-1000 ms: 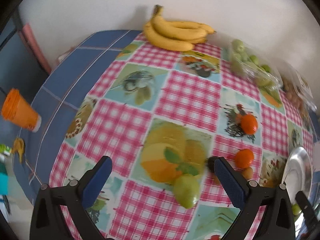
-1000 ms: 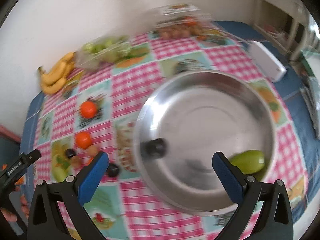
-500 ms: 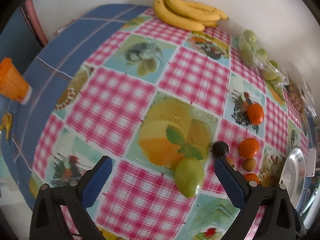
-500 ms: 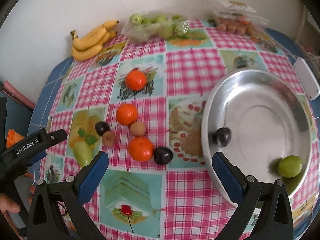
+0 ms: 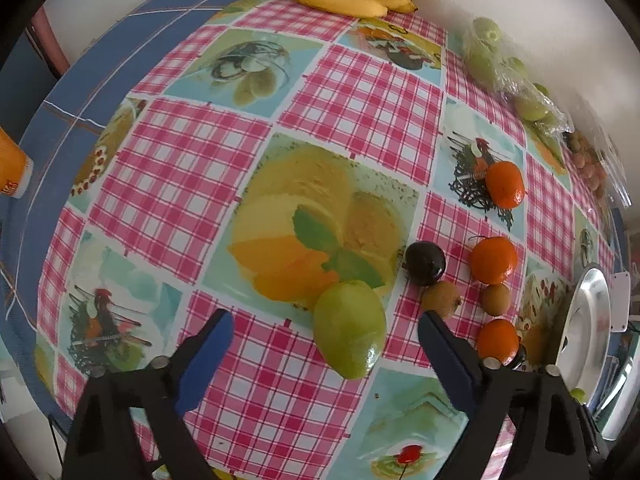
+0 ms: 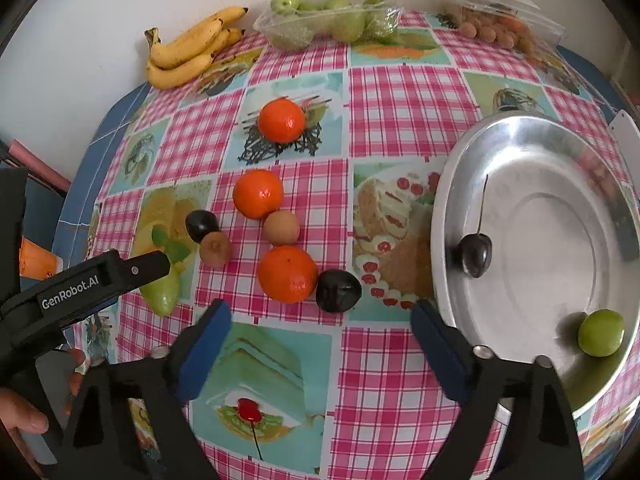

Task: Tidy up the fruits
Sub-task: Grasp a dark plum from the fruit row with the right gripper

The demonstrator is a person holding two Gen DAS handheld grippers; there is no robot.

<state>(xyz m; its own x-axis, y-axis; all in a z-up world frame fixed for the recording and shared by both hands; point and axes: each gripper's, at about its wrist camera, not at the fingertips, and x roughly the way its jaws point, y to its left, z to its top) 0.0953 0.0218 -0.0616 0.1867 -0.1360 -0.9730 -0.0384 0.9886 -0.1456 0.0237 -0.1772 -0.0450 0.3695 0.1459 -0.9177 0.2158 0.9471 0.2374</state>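
Observation:
My left gripper (image 5: 325, 332) is open, its jaws either side of a green mango (image 5: 349, 329) on the checked tablecloth (image 5: 168, 168). The mango (image 6: 162, 292) also shows in the right wrist view, partly hidden by the left gripper (image 6: 100, 276). My right gripper (image 6: 320, 320) is open and empty, just short of a dark plum (image 6: 338, 291) and an orange (image 6: 287, 274). A steel bowl (image 6: 448, 208) at right holds a dark cherry (image 6: 475, 254) and a green plum (image 6: 601, 332). Two more oranges (image 6: 258, 194) (image 6: 281, 121), two brown kiwis (image 6: 281, 228) (image 6: 215, 248) and another dark plum (image 6: 201, 226) lie between.
Bananas (image 6: 188, 52), a bag of green apples (image 6: 328, 20) and a clear box of small brown fruit (image 6: 500, 28) stand along the back wall. An orange cup (image 5: 10, 176) is off the table's left edge. A white box (image 6: 624, 128) lies behind the bowl.
The left gripper has closed in on the green mango, which now sits between its jaws. The right gripper has pulled back from over the bowl and swung left toward the loose fruit.

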